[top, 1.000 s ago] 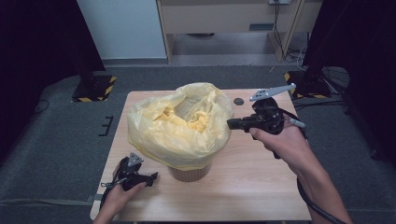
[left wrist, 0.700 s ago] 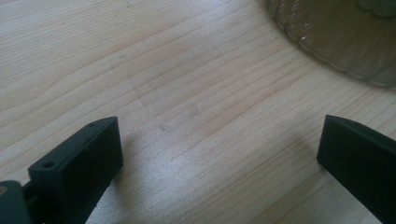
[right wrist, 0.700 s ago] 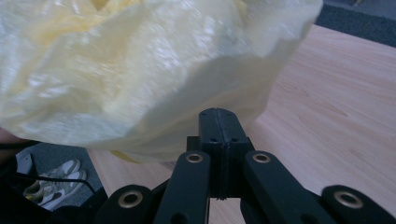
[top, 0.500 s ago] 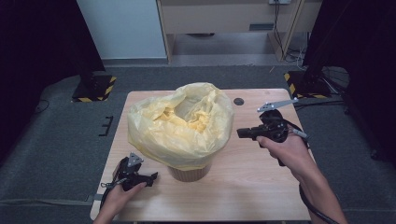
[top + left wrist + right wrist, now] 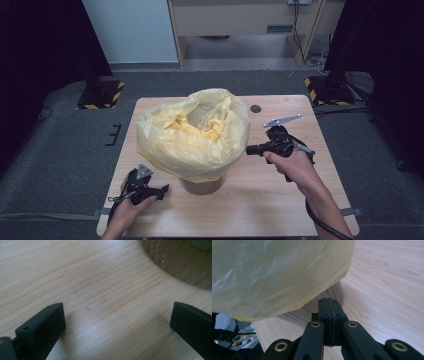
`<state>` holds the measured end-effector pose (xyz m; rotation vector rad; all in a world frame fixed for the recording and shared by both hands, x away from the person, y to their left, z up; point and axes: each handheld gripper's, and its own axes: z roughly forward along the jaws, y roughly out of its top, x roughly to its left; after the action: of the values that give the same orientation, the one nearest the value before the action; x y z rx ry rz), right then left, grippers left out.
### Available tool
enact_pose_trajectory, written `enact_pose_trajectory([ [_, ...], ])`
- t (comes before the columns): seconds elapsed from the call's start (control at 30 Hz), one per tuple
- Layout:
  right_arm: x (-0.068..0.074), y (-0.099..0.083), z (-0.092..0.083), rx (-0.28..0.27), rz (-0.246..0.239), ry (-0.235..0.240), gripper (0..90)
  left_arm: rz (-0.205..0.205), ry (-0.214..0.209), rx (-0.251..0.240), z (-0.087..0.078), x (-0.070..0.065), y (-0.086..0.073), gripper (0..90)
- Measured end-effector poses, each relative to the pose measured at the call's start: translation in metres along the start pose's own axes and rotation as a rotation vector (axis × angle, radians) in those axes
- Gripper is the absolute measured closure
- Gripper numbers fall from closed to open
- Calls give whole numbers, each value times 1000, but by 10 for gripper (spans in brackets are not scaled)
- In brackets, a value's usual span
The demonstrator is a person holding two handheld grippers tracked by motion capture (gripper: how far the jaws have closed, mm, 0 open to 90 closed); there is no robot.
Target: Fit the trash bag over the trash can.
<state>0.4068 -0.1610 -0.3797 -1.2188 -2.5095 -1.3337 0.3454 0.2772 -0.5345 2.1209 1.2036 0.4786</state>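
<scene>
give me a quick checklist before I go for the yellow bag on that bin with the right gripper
1. Right gripper open for a pinch: not ok, jaws pressed together.
2. Right gripper beside the bag: ok, tip near its right side, apart from it.
3. Left gripper open: ok, nothing between the jaws.
4. Left gripper free of the bin: ok, low over the table, bin base beyond.
5. Bag over the bin rim: ok, it drapes down the sides.
6. Bag contents: cannot tell.

A test lab room, small wooden table (image 5: 280, 210) on grey carpet (image 5: 65, 165), black curtains (image 5: 40, 45) beside it, striped stand feet (image 5: 102, 97) behind it
</scene>
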Motion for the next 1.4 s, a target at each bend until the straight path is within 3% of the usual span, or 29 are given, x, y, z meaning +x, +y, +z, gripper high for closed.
enact_pose_trajectory([
  [0.27,6,8,12,-12,-9,35,802,0,1,1,0,0,0,0],
  [0.5,11,9,10,-57,40,73,684,0,1,3,0,0,0,0],
  [0.77,16,9,10,-76,62,109,629,-1,-2,6,0,0,1,0],
  [0.93,15,9,12,-70,78,98,611,1,-2,6,0,0,1,0],
  [1.17,13,8,21,-37,82,46,599,2,-3,13,1,0,2,0],
  [1.3,9,8,28,-19,95,16,596,-6,0,42,0,-1,6,2],
  [1.4,6,8,33,-11,109,1,596,-23,1,71,-3,-2,10,56],
])
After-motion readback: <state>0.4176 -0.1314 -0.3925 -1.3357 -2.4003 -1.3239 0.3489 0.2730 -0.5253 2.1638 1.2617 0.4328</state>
